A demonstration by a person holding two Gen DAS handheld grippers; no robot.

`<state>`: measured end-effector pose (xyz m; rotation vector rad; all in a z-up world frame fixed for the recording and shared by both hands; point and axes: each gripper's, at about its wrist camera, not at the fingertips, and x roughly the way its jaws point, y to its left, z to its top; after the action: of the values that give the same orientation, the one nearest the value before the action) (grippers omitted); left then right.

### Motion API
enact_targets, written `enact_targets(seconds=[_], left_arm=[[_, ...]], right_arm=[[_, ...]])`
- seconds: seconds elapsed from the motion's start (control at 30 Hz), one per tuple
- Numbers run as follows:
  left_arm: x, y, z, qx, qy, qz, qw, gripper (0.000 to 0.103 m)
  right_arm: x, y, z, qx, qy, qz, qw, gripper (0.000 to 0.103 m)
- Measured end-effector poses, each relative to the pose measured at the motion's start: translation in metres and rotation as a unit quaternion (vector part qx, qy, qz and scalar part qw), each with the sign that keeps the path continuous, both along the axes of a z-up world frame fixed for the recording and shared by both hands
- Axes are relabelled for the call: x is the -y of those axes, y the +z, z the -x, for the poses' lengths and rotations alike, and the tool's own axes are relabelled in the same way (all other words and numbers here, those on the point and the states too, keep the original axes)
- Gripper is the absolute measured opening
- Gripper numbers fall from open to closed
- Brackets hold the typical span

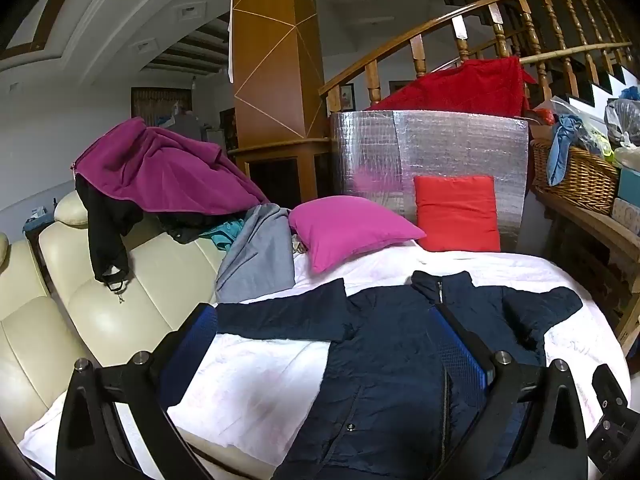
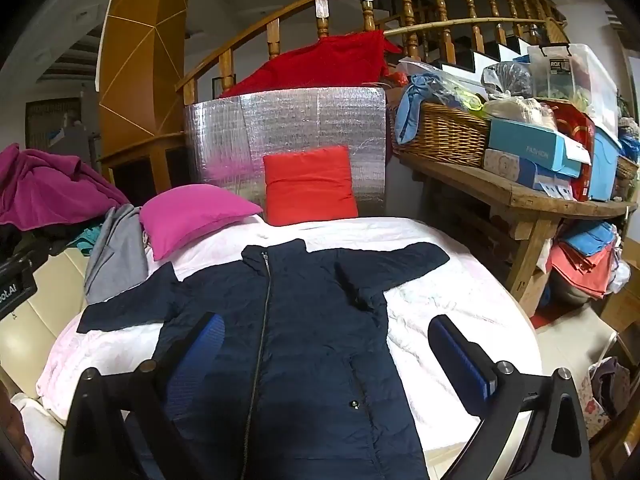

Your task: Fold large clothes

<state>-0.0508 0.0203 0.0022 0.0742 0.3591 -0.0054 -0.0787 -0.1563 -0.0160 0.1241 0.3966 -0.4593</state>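
A dark navy zip-up jacket [image 1: 384, 360] lies flat, front up, on a white-pink blanket [image 1: 248, 384], both sleeves spread out to the sides. It also shows in the right wrist view [image 2: 304, 320]. My left gripper [image 1: 324, 344] is open and empty, held above the jacket's left half, with blue pads [image 1: 200, 344]. My right gripper [image 2: 326, 348] is open and empty above the jacket's lower right half, over the blanket [image 2: 440, 292]. Neither gripper touches the cloth.
A magenta pillow [image 1: 344, 228] and a red pillow [image 1: 456, 212] lie at the far end against a silver foil panel [image 1: 432, 148]. A cream sofa [image 1: 132, 292] with piled purple, black and grey clothes stands on the left. A wooden bench [image 2: 520, 192] with a wicker basket [image 2: 444, 136] and boxes stands on the right.
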Motion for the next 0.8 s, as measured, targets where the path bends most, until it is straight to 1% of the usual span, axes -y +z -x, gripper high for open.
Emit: enact_targets(seconds=[0.5,0.8], left_arm=[[0.0014,-0.0027,-0.0001,-0.002,0.0,-0.002,1.0,0.103],[0.0018,-0.0042,-0.0033,-0.007,0.001,-0.002,1.0,0.103]], right_arm=[[0.0002,-0.0047,-0.0086,-0.006,0.001,-0.004,1.0,0.103],[0.0058,-0.0057,-0.0044,-0.005,-0.001,-0.006,1.0,0.103]])
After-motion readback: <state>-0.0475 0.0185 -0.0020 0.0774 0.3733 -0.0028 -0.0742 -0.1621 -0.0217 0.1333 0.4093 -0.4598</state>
